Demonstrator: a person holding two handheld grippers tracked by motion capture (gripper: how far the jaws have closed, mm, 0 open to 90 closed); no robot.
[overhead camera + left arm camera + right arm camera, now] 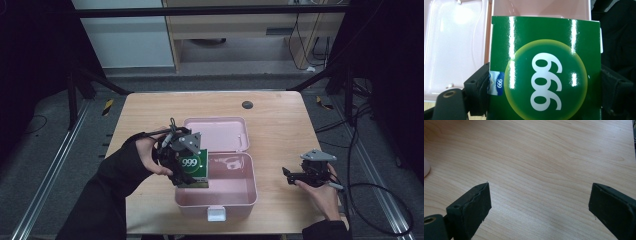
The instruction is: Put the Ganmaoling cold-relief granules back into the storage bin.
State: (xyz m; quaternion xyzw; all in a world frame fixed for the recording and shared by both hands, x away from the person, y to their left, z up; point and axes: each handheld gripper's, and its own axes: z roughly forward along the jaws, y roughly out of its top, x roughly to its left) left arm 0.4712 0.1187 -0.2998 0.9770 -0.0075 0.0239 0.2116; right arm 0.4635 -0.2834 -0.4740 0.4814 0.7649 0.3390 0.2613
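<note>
One green box (195, 167) is what I have in hand, clamped across its sides by my left claw (186, 165) and hanging over the left edge of the open pink case (240, 200), partly above its tray. I judge this the placing step: carrying the box into the case. Next I need to ease it further over the tray, lower it flat to the bottom, then release. My right claw (292, 176) rests on the tabletop (275, 115) well apart, jaws wide, holding nothing.
</note>
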